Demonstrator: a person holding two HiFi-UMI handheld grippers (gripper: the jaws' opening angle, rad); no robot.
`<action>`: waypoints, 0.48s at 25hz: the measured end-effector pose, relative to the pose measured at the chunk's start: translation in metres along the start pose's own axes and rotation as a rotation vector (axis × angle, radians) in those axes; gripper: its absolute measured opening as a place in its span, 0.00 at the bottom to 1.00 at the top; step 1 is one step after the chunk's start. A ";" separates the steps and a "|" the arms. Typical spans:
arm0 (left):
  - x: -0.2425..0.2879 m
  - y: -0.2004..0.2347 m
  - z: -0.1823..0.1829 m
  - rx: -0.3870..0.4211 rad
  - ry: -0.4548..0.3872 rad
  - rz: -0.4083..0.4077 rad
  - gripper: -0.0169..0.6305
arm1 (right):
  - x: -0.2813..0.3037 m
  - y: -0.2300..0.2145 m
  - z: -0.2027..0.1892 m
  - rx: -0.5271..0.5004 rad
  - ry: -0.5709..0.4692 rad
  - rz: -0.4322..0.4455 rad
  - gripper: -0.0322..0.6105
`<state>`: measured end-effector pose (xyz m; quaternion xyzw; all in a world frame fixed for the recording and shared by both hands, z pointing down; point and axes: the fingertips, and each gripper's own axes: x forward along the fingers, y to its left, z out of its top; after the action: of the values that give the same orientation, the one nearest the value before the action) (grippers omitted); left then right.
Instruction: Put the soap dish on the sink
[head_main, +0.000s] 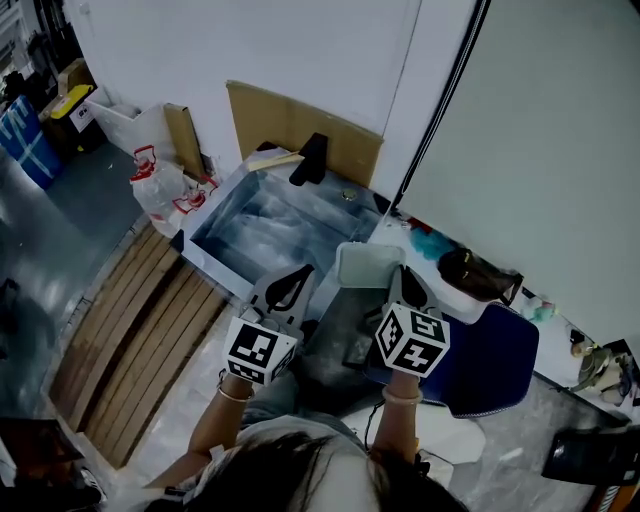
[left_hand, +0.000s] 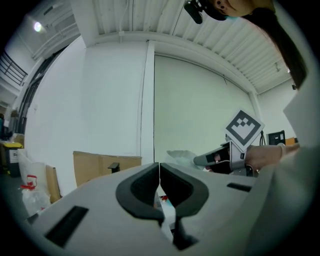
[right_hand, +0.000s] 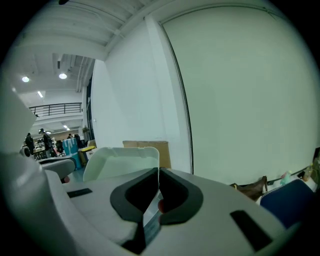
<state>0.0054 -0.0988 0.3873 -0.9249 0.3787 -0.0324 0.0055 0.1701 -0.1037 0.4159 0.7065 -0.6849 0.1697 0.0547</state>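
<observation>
The soap dish (head_main: 368, 265), a pale rounded tray, hangs in the air just right of the steel sink (head_main: 215, 250). My right gripper (head_main: 400, 276) is shut on its rim. In the right gripper view the dish (right_hand: 120, 160) stands up left of the jaws, its edge pinched in my right gripper (right_hand: 159, 177). My left gripper (head_main: 297, 277) hovers over the sink's near corner, shut on nothing. In the left gripper view my left gripper (left_hand: 159, 172) has its pads pressed together, and the dish (left_hand: 181, 157) shows beyond them beside the right gripper's body.
A black faucet (head_main: 311, 160) stands at the sink's far rim, with cardboard (head_main: 300, 125) leaning on the wall behind. Plastic bags (head_main: 160, 187) lie left of the sink, above wooden slats (head_main: 140, 340). A brown bag (head_main: 478, 275) and a blue seat (head_main: 497, 358) are at right.
</observation>
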 end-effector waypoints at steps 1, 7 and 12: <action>0.002 0.004 -0.001 -0.001 0.001 0.000 0.04 | 0.005 0.001 0.000 -0.001 0.002 -0.001 0.09; 0.024 0.027 -0.004 -0.011 0.007 -0.016 0.04 | 0.034 0.007 0.003 -0.002 0.017 -0.009 0.09; 0.044 0.044 -0.004 -0.018 0.005 -0.038 0.04 | 0.057 0.010 0.007 -0.002 0.025 -0.023 0.09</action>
<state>0.0061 -0.1610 0.3926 -0.9320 0.3611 -0.0313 -0.0044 0.1613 -0.1606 0.4257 0.7120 -0.6763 0.1772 0.0660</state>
